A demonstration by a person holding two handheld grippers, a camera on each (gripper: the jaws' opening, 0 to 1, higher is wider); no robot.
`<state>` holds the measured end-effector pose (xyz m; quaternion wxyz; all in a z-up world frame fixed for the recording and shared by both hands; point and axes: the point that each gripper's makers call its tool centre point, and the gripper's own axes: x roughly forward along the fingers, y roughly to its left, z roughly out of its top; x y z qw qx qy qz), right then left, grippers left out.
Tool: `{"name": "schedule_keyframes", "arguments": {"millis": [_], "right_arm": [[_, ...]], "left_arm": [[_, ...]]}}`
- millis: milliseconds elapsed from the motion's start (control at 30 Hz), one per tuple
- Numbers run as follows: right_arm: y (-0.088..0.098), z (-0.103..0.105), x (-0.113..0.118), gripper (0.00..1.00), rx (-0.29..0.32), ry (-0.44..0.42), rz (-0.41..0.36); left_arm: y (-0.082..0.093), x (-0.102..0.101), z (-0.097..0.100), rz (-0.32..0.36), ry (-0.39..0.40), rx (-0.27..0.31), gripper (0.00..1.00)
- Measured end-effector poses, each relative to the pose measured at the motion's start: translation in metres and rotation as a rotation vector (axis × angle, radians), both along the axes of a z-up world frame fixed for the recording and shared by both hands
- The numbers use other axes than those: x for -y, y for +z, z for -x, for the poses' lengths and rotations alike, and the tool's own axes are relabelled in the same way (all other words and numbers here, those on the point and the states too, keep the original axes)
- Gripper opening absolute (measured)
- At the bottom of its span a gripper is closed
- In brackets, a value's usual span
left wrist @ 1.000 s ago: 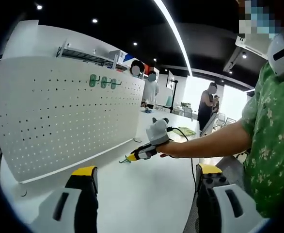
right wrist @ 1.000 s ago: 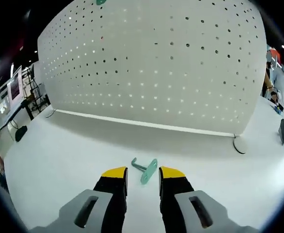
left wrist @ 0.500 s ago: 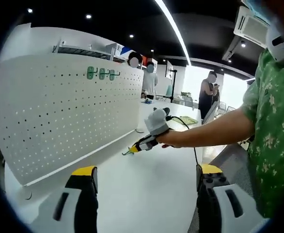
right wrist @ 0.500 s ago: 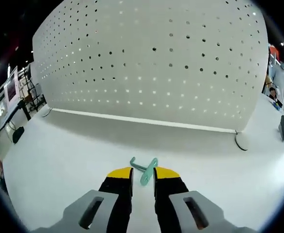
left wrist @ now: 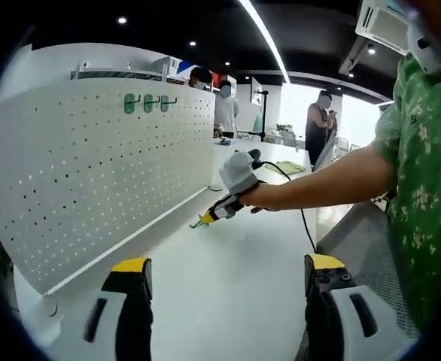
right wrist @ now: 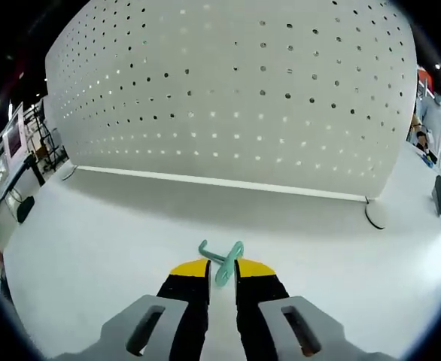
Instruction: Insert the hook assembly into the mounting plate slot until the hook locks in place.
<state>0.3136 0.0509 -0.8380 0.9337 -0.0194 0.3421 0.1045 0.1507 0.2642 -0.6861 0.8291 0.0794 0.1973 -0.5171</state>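
Right at our jaws in the right gripper view, the right gripper (right wrist: 220,269) has pinched down narrow on the teal hook (right wrist: 222,259), gripping its flat base plate while the bent prong sticks out to the left. The hook sits just above the white table (right wrist: 92,256); we cannot tell whether it has left the surface. In the left gripper view our left gripper (left wrist: 224,282) is spread wide, holding nothing, hovering over the table and watching from the side.

Beyond the hook stands the white pegboard (right wrist: 235,98), upright on the table, well apart from the hook. High on its face in the left gripper view, three green hooks (left wrist: 147,103) are already hanging in a row.

Our read: the pick is on, and what matters now is a firm, square hold so the base does not twist. We would lift straight, carry the prong end toward the holes, line the tabs up level with a row, then push in and down until it seats.

People stand far off behind the board.
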Motion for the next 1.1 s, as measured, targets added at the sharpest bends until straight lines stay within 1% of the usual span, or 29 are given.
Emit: {"name": "schedule_keyframes", "arguments": {"millis": [167,433,567,667,1000,1100], "right_arm": [[-0.003,0.001,0.003,0.1,-0.012,-0.009,0.002],[-0.005,0.0,0.004,0.08,-0.015,-0.007,0.014],[-0.006,0.0,0.004,0.05,-0.019,-0.005,0.023],[-0.007,0.0,0.006,0.04,-0.018,-0.008,0.028],[-0.006,0.0,0.014,0.0,-0.009,-0.025,0.022],[-0.005,0.001,0.019,0.0,-0.007,-0.048,0.0]], "left_arm": [[-0.004,0.0,0.001,-0.027,-0.011,0.004,0.85],[-0.006,0.002,0.0,-0.031,-0.018,-0.001,0.85],[-0.006,0.001,-0.001,-0.031,-0.018,-0.002,0.84],[-0.006,0.002,-0.001,-0.03,-0.02,-0.004,0.84],[-0.007,0.005,0.0,-0.03,-0.033,-0.008,0.83],[-0.007,0.006,0.0,-0.029,-0.035,-0.009,0.83]]}}
